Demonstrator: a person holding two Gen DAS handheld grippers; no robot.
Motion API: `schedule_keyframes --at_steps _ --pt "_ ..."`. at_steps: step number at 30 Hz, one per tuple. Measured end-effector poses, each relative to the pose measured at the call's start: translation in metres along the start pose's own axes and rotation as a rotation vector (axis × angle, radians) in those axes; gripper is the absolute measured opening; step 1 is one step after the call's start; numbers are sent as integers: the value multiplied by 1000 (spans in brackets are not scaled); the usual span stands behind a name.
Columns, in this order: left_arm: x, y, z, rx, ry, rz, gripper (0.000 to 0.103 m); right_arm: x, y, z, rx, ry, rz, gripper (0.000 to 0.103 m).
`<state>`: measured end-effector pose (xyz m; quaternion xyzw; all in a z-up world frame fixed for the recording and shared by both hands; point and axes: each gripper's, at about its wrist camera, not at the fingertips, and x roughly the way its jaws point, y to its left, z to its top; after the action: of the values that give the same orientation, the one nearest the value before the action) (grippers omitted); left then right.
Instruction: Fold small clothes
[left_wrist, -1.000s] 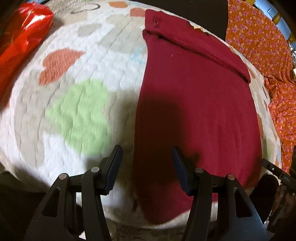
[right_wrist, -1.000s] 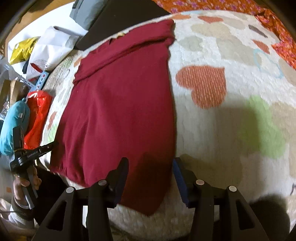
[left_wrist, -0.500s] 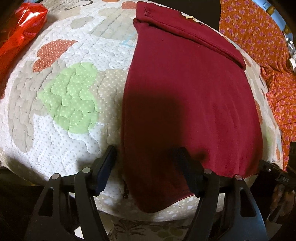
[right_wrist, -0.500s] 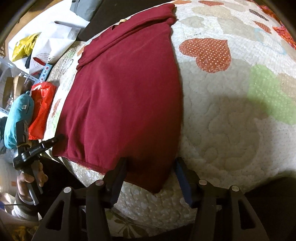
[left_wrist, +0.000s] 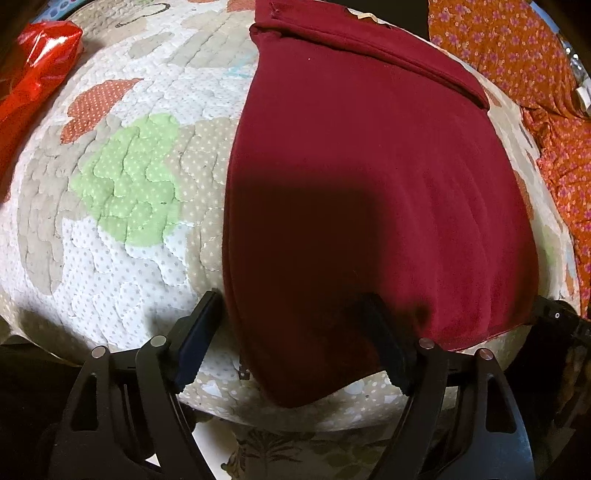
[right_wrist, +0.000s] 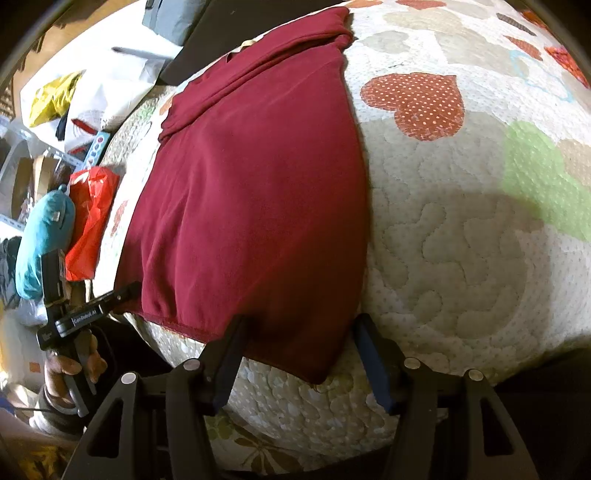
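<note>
A dark red garment (left_wrist: 362, 177) lies flat on a quilted bed cover, with a folded band along its far end; it also shows in the right wrist view (right_wrist: 258, 192). My left gripper (left_wrist: 291, 332) is open, its two fingers straddling the garment's near left corner at the bed edge. My right gripper (right_wrist: 299, 347) is open, its fingers straddling the garment's near right corner. The left gripper and the hand holding it show in the right wrist view (right_wrist: 74, 321).
The quilt (left_wrist: 122, 192) has heart patches in green and orange. A red plastic bag (left_wrist: 33, 77) lies at the left, orange floral fabric (left_wrist: 524, 59) at the right. Bags, a teal object (right_wrist: 44, 236) and clutter sit beyond the bed's left side.
Both grippers have moved down and in toward the garment's near edge. Their open fingers now straddle the two near corners, close to the cloth.
</note>
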<state>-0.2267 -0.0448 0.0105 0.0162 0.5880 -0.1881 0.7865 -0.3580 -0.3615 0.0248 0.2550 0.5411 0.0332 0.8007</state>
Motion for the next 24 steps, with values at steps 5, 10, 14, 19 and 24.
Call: schedule_keyframes --at_steps 5,10,14,19,24 --pt "-4 4 -5 12 -6 -14 64 1 0 -2 -16 -5 18 58" --pt "-11 12 -9 6 -28 -37 35 3 4 -2 -68 -7 17 28" --pt "-17 15 -5 -4 -24 -88 8 2 9 -1 -89 -16 63 10" --pt "-35 20 6 -23 -29 -165 8 -18 18 9 -96 -85 180 9" --pt "-61 26 34 -56 -72 -247 8 -48 23 39 -90 -195 288 9"
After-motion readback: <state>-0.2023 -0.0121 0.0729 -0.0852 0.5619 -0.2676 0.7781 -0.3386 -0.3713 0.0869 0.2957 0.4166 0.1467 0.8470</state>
